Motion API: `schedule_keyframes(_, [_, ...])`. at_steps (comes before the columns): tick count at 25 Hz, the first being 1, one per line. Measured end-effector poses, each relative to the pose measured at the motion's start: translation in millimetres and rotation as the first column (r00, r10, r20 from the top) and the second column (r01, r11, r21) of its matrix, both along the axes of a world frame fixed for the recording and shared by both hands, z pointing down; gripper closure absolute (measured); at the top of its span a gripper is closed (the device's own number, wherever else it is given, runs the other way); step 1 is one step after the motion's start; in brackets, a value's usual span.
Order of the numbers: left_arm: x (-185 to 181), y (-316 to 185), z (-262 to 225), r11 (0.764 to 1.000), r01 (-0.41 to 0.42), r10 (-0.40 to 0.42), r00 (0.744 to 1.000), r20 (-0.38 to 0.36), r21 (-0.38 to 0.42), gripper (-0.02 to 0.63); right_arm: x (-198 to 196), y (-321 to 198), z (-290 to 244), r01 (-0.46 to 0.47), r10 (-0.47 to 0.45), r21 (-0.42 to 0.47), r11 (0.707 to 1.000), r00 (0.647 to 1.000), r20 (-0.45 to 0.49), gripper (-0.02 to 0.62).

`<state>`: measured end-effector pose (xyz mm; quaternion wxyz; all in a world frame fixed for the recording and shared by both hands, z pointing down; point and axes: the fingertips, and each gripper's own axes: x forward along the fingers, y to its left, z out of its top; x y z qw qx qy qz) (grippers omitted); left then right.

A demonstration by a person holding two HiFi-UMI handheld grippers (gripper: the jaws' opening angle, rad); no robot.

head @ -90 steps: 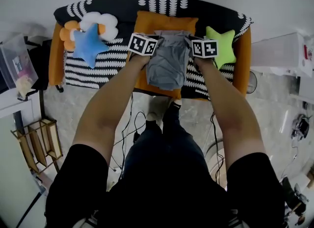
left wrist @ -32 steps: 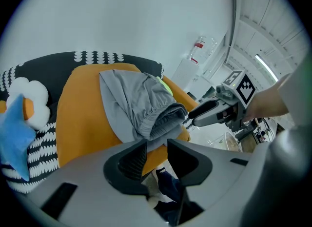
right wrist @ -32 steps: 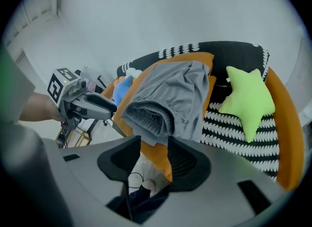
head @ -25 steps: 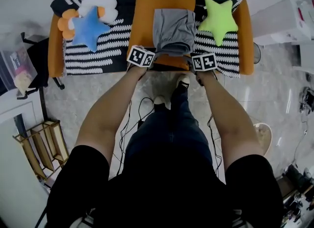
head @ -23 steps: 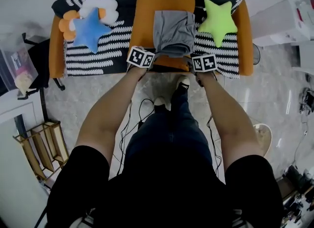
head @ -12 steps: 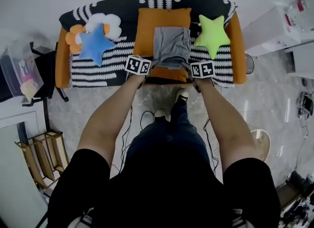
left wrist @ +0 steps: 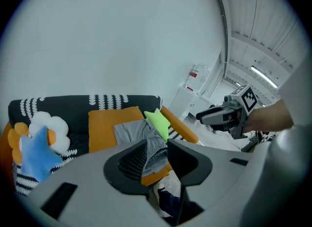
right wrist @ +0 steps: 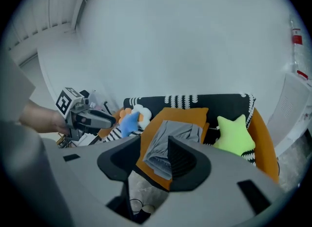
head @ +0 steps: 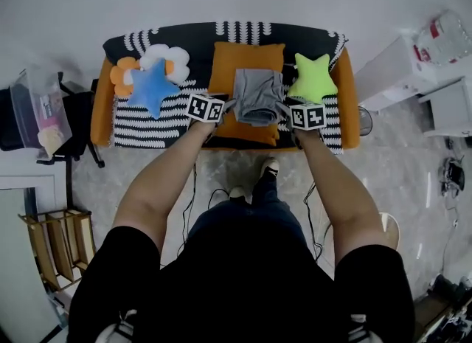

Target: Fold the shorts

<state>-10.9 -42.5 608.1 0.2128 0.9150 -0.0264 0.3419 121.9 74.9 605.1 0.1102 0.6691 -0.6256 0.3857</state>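
The grey shorts [head: 257, 102] lie folded in a compact rectangle on an orange cushion [head: 247, 57] in the middle of the sofa. My left gripper [head: 226, 105] hovers at their left edge and my right gripper [head: 283, 110] at their right edge, both raised off the sofa. Each is open and holds nothing. In the left gripper view the jaws [left wrist: 156, 149] frame the shorts [left wrist: 128, 131] far below, and the right gripper [left wrist: 228, 115] shows at the right. The right gripper view looks past its own jaws [right wrist: 155, 149] at the shorts [right wrist: 178, 133] and at the left gripper [right wrist: 87, 118].
The sofa [head: 348, 105] carries a black-and-white striped blanket [head: 147, 124], a blue star pillow [head: 150, 88], a flower pillow [head: 167, 57] and a green star pillow [head: 313, 77]. A white cabinet [head: 402, 76] stands at the right, a plastic box [head: 40, 105] and wooden rack [head: 59, 238] at the left. Cables [head: 193, 198] cross the floor.
Both grippers have risen from the sofa's front edge and stayed open and empty. The head view has pulled back, so the sofa looks smaller. The folded shorts have not moved.
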Motion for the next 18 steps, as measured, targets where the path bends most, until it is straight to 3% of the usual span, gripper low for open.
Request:
schedule_keyframes(10, [-1, -18, -89, 0.997, 0.002, 0.004, 0.996, -0.094, 0.073, 0.457, 2, -14, -95, 0.062, -0.052, 0.11, 0.992, 0.994, -0.091, 0.413])
schedule_keyframes(18, [-3, -22, -148, 0.991, 0.002, 0.019, 0.988, -0.151, 0.135, 0.457, 17, -10, -167, 0.004, 0.023, 0.203, 0.979, 0.991, -0.133, 0.413])
